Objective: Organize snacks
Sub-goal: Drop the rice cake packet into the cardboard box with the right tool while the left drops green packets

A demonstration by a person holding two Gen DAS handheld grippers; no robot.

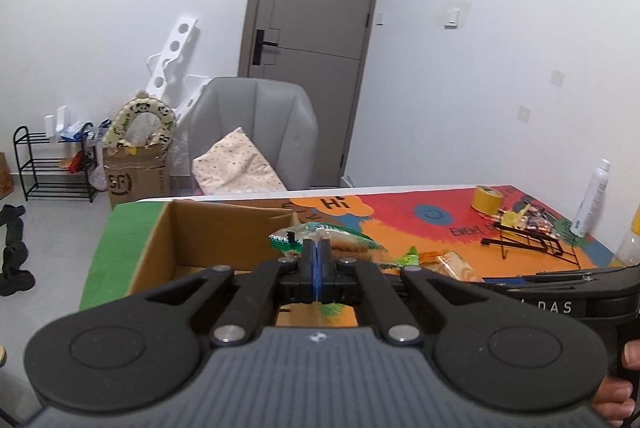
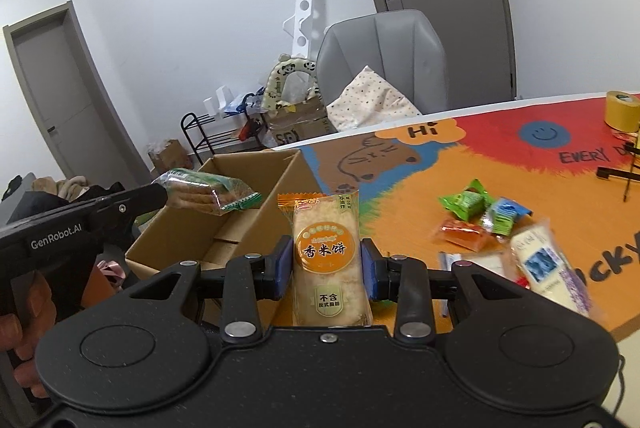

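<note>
While clamped, rice cracker packet [image 2: 329, 260] between jaws.

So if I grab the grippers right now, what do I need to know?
Left gripper: shut on the green cracker pack, held up over the box.
Right gripper: shut on the orange rice cake, held upright near the box's edge.
Box: sits at the table's corner, has a divider, and no snacks show inside.
Done: both snacks are picked up.
Left: drop both into the box, then fetch the loose snacks on the table: green, blue, orange and white packs.
</note>
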